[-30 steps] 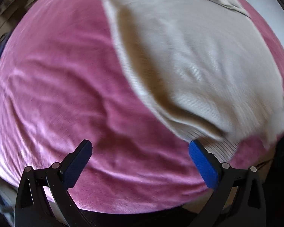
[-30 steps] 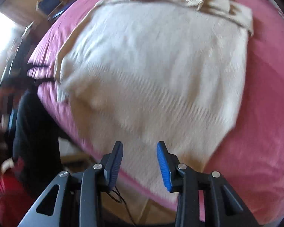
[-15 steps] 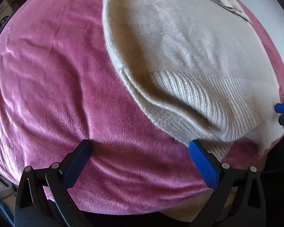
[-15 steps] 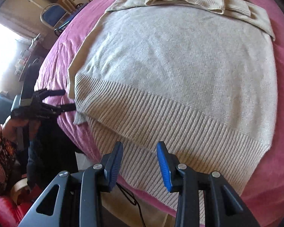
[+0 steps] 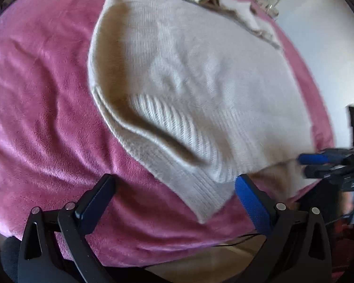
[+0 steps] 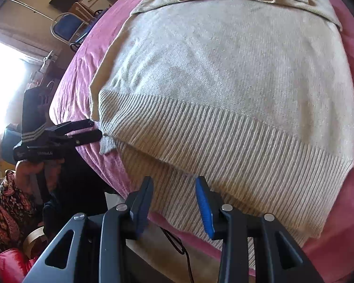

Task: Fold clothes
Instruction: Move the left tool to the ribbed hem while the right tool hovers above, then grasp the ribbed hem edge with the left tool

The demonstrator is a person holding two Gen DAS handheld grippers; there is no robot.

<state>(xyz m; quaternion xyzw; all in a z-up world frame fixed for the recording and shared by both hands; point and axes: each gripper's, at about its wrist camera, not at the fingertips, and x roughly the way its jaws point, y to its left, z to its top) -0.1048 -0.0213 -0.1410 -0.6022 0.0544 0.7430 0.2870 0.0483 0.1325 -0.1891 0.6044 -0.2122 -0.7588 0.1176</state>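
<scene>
A cream knitted sweater [image 5: 200, 70] [image 6: 224, 70] lies flat on a pink velvety bedspread [image 5: 35, 118] [image 6: 82, 59], sleeves folded across its far end. Its ribbed hem [image 6: 224, 136] faces me at the bed's near edge, the upper layer slightly lifted. My left gripper [image 5: 173, 179] [image 6: 82, 132] stands wide at the hem's left corner. Its jaws are closing, the corner lies between them and the pads are clear of it. My right gripper [image 6: 174, 180] [image 5: 318, 165] hovers, partly open, over the hem's ribbing near the other side, pinching nothing.
The bed edge runs just under both grippers, with a black cable [image 6: 177, 243] hanging below. A person in a patterned garment [image 6: 9, 202] stands at the left. A blue chair [image 6: 66, 27] and cabinets are beyond the bed. A white wall [image 5: 330, 47] lies right.
The left gripper has shifted right, so the hem corner now lies between its fingers, which stand slightly narrower. The right gripper has come closer over the hem, its gap unchanged.
</scene>
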